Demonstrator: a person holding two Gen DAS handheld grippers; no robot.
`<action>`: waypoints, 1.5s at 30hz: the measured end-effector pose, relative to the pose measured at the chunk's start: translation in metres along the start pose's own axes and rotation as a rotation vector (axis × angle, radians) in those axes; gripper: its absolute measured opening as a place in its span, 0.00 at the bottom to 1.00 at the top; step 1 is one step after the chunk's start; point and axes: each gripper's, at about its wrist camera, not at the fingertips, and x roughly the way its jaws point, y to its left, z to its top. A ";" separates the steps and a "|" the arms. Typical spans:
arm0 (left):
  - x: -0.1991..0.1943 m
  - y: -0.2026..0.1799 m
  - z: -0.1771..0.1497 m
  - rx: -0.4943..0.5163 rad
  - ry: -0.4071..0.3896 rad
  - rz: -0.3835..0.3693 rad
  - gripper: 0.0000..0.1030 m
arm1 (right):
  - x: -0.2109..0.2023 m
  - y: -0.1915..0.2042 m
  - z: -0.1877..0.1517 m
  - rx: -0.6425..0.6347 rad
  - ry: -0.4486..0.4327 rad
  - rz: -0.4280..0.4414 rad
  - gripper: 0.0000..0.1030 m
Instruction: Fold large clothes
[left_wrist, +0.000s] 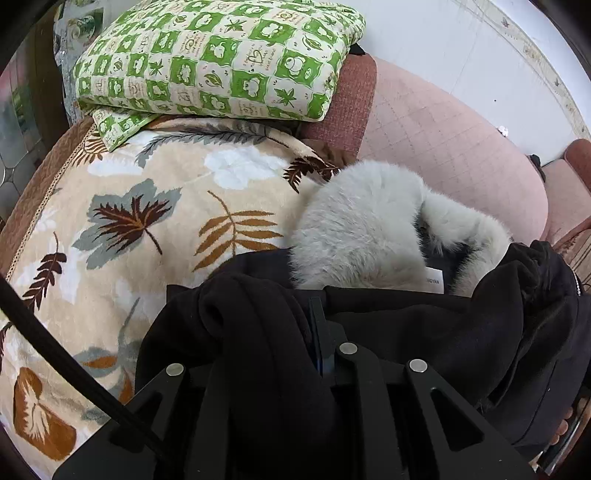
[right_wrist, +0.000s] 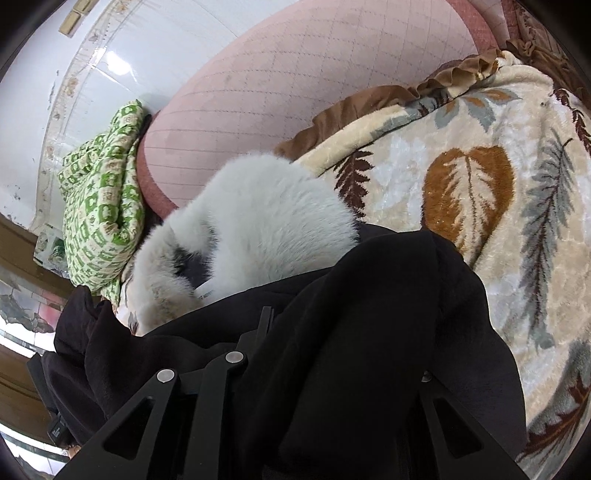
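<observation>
I am seeing one small white sewn-in neck label (left_wrist: 434, 279) inside the black coat's grey fur collar (left_wrist: 369, 229), its print too cut off to read.

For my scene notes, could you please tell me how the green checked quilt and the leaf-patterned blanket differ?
The green checked quilt is folded into a thick bundle; the leaf-patterned blanket lies spread out flat. The quilt shows small green and cream squares, the blanket large brown, grey and white leaves on beige. The quilt looks smooth, the blanket plush. The black coat lies on the blanket only.

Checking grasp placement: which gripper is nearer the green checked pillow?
Left, as a judgement. The left gripper faces the green checked pillow straight ahead across the leaf blanket; from the right gripper it lies farther left.
</observation>
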 end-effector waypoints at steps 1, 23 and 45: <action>0.002 0.000 0.000 0.002 -0.002 0.003 0.15 | 0.003 -0.001 0.002 0.006 0.004 0.001 0.21; 0.034 -0.011 0.009 -0.011 -0.001 0.055 0.15 | 0.035 -0.011 0.013 0.016 0.041 -0.018 0.21; -0.099 0.044 0.038 -0.203 -0.131 -0.204 0.76 | -0.055 -0.019 0.018 0.197 -0.083 0.087 0.83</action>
